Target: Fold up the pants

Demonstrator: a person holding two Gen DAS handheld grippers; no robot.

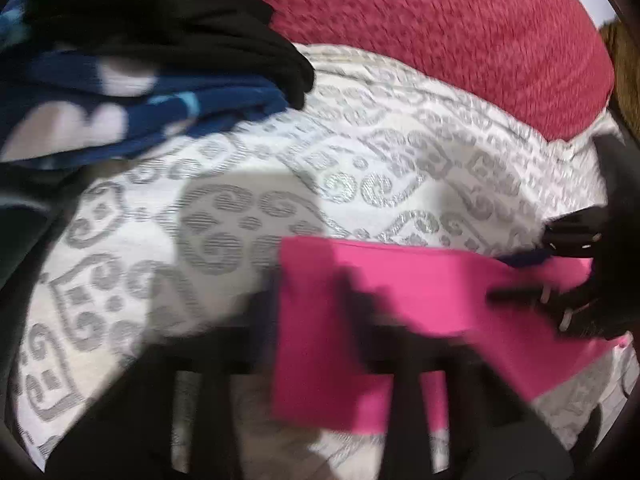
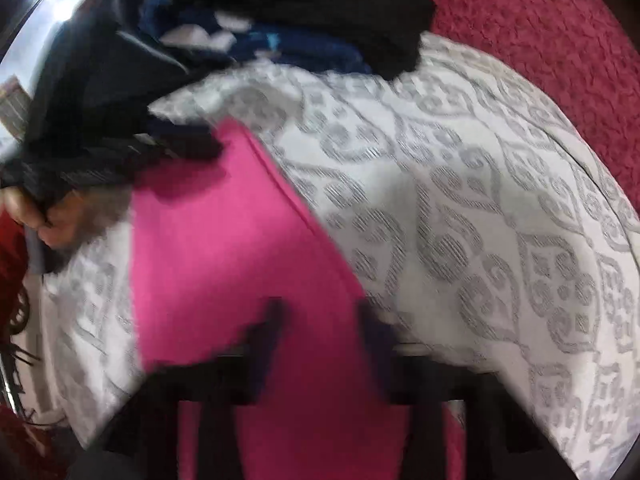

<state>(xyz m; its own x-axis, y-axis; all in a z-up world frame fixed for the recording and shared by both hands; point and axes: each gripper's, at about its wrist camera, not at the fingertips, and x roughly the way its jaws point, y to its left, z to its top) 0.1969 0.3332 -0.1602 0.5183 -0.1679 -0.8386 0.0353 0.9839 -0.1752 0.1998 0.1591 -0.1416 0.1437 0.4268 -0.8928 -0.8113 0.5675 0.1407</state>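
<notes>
The pink pants lie folded flat on a white bedcover with grey scrolls. My left gripper reaches in from below at the pants' left edge. It is blurred and appears shut on the pink cloth. My right gripper comes in from the right side, its fingers on the pants' far end. In the right wrist view the pants run from the bottom up to the left. There my right gripper has pink cloth between its dark fingers and looks shut on it.
A pile of clothes, black over dark blue with white patches, lies at the back left. A red textured blanket covers the far side. A person's hand shows at the left edge of the right wrist view.
</notes>
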